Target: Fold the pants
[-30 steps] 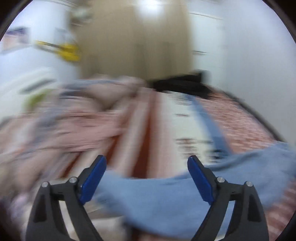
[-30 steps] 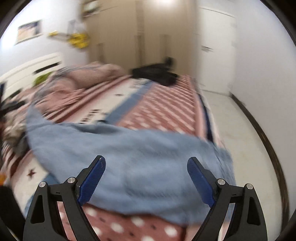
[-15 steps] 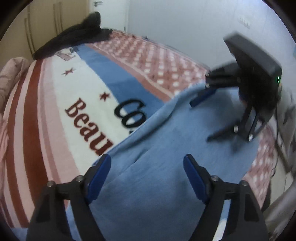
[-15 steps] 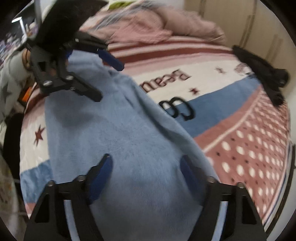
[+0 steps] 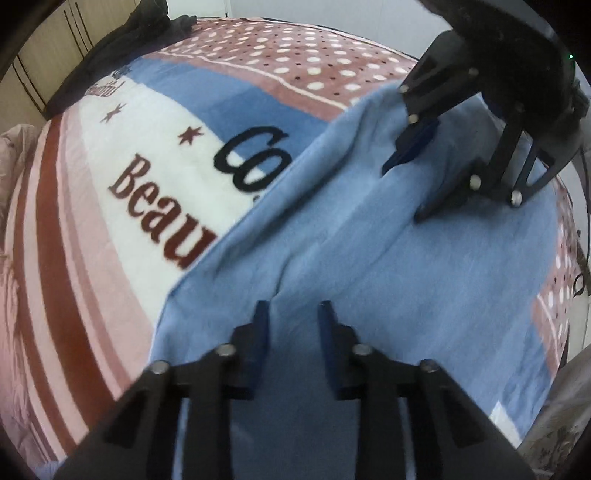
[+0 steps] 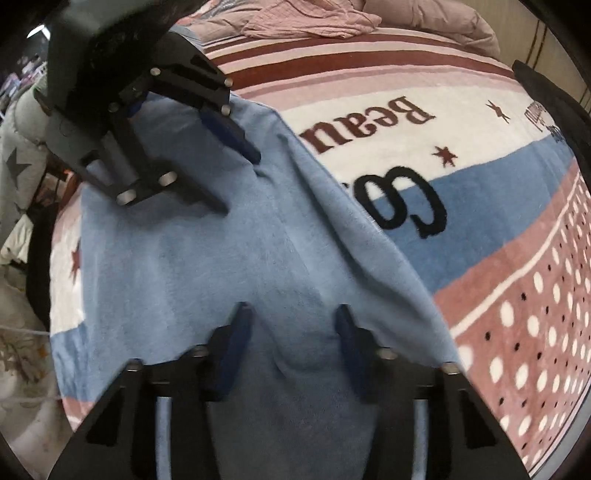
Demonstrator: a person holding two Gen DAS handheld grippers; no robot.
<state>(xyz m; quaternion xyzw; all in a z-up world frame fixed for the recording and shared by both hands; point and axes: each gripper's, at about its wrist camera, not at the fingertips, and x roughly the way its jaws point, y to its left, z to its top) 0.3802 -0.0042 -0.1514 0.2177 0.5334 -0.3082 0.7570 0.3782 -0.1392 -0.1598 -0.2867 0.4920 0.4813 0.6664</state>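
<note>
Fingers first: on my left gripper (image 5: 293, 334) the blue pads are closing, with a raised fold of the light blue pants (image 5: 424, 266) running up between them. From the left wrist view I see fabric in the narrow gap, but I cannot tell whether the pads are pressing on it yet. On my right gripper (image 6: 291, 332) the fingers are closing too, standing wider apart, with a soft bulge of the same fabric sitting between them; the pads look close to the cloth on both sides, though a firm pinch is not clear to me.

Each gripper points steeply down at the cloth. From the left wrist view I see the right gripper at the upper right, its blue finger (image 5: 412, 146) dug into the fabric near the edge of the pants. From the right wrist view the left gripper sits at the upper left, one blue finger (image 6: 229, 133) lying on the cloth close to that same edge.

Those pants lie spread on the bed, on a patterned blanket (image 5: 122, 221) with red and pink stripes, a white band with dark lettering, a blue band and a dotted pink section. One long edge of the pants crosses the lettering diagonally. A dark garment (image 5: 110, 59) lies at the far end of the bed, well apart from the pants, and a rumpled pink cover (image 6: 332, 18) is heaped near the striped end.
</note>
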